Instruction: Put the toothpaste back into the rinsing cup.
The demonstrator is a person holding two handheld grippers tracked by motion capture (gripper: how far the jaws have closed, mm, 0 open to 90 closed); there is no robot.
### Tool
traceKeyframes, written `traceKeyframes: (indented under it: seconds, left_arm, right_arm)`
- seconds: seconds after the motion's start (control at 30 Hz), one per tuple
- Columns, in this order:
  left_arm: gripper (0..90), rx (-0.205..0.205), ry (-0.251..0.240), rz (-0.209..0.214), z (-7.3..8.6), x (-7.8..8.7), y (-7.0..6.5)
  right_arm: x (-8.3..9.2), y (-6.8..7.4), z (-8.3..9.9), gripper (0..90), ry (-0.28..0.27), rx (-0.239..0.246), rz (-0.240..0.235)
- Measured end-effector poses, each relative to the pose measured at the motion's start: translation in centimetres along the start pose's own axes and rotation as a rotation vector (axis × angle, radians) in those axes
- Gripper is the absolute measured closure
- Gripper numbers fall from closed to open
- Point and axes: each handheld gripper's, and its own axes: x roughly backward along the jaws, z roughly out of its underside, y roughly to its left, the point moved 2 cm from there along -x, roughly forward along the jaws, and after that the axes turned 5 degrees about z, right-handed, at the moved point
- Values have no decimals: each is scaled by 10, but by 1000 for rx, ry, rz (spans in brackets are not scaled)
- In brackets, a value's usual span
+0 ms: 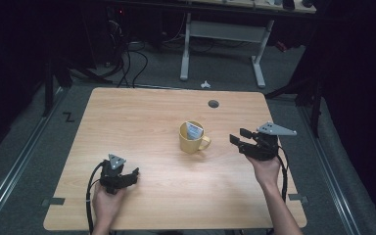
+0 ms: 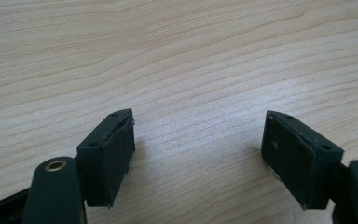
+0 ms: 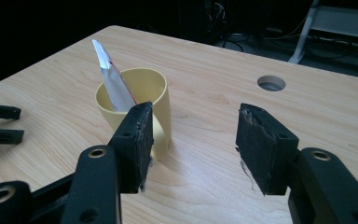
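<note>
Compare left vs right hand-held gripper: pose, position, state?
The left hand-held gripper sits low at the table's near-left part, far from the yellow mug; the right hand-held gripper hangs raised beside the mug's handle, jaws aimed at it. The left faces bare wood; the right faces the mug and its packet. Both are open and hold nothing.

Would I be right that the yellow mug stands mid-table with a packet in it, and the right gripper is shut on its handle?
Not quite. The mug does stand mid-table with the packet in it, but the right gripper is open and holds nothing: in the right gripper view only bare table lies between its jaws, and the high view shows it apart from the handle.
</note>
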Motion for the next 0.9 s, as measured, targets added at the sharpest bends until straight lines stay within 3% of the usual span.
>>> traceKeyframes:
  seconds: [0.9]
  left_arm:
    - [260,0,0,0,0,0,0]
  right_arm:
    - [0,-7,16,466,-1,-53,-17]
